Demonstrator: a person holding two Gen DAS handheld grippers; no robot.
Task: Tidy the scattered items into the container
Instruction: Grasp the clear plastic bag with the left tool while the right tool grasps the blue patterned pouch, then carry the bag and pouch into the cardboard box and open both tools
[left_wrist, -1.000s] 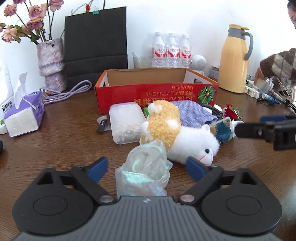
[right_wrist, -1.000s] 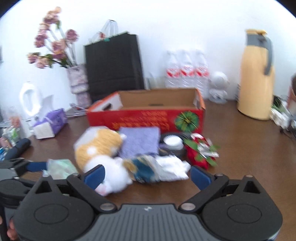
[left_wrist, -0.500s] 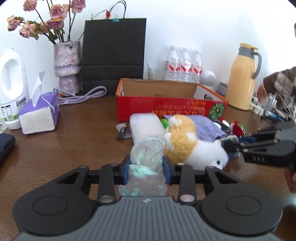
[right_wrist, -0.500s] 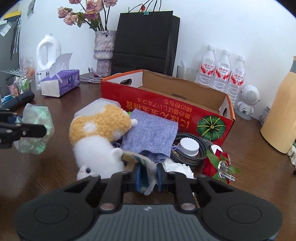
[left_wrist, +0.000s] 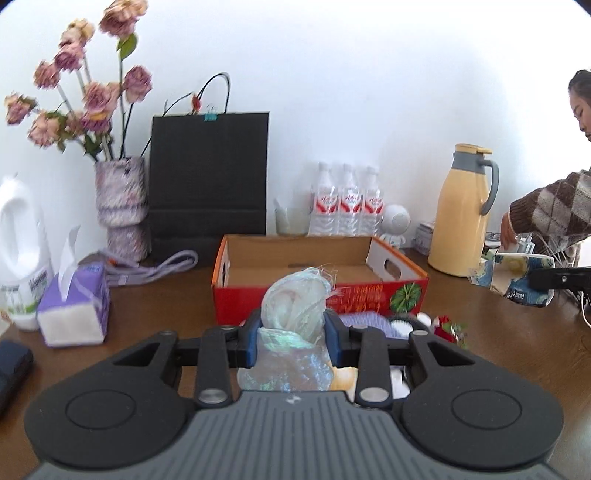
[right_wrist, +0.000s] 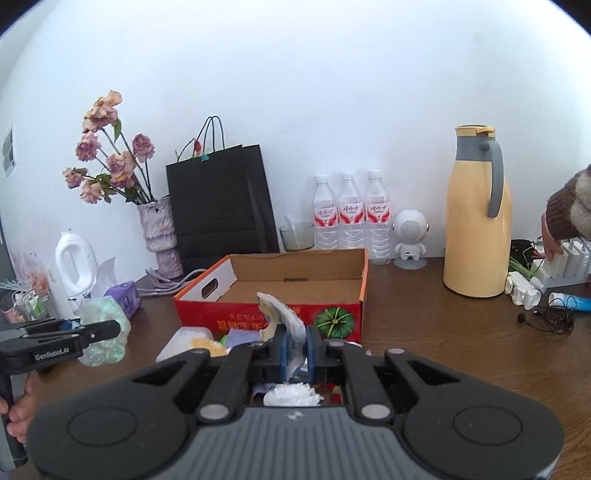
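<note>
My left gripper (left_wrist: 293, 341) is shut on a crumpled iridescent plastic bag (left_wrist: 295, 306) and holds it above the table, in front of the open red cardboard box (left_wrist: 317, 291). My right gripper (right_wrist: 295, 352) is shut on a blue and cream printed pouch (right_wrist: 282, 319), lifted in front of the same box (right_wrist: 273, 310). The pouch also shows at the right of the left wrist view (left_wrist: 513, 277), and the bag at the left of the right wrist view (right_wrist: 103, 328). The plush toy (right_wrist: 203, 345), a purple cloth (right_wrist: 242, 336) and a white wad (right_wrist: 291, 393) lie below.
Behind the box stand a black paper bag (left_wrist: 208, 177), three water bottles (left_wrist: 345, 205), a flower vase (left_wrist: 120, 203) and a yellow thermos (left_wrist: 463, 214). A purple tissue box (left_wrist: 75, 306) sits left. Another person's arm (left_wrist: 546, 218) reaches in at right.
Both grippers closed on their items and lifted them off the table: the left on the plastic bag, the right on the pouch. Both now sit higher, facing the box.
</note>
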